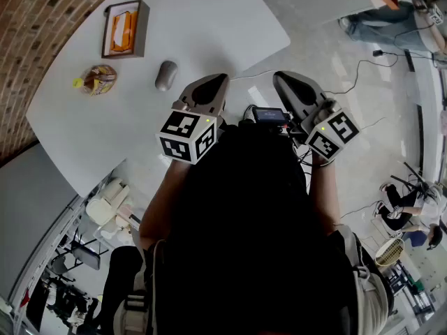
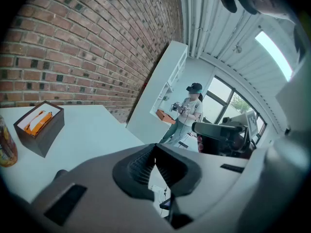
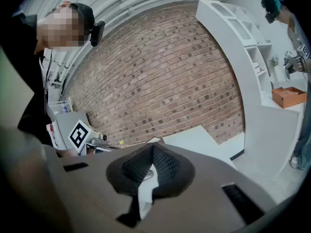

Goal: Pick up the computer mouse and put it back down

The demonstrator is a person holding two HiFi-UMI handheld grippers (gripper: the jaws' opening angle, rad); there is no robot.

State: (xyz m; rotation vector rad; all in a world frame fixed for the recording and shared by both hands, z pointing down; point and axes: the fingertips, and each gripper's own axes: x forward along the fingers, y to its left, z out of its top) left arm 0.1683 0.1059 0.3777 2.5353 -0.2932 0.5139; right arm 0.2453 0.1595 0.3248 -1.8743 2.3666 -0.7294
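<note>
We find the computer mouse on the table. From the mouse, the box lies at 11 o'clock and the packet at 9 o'clock, both on the table. The left gripper sits near the mouse at 3 o'clock, apart from it. The right gripper lies farther out at 3 o'clock, past the table edge.

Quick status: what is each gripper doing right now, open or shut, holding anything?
Left gripper: closed, holding nothing.
Right gripper: closed, holding nothing.
</note>
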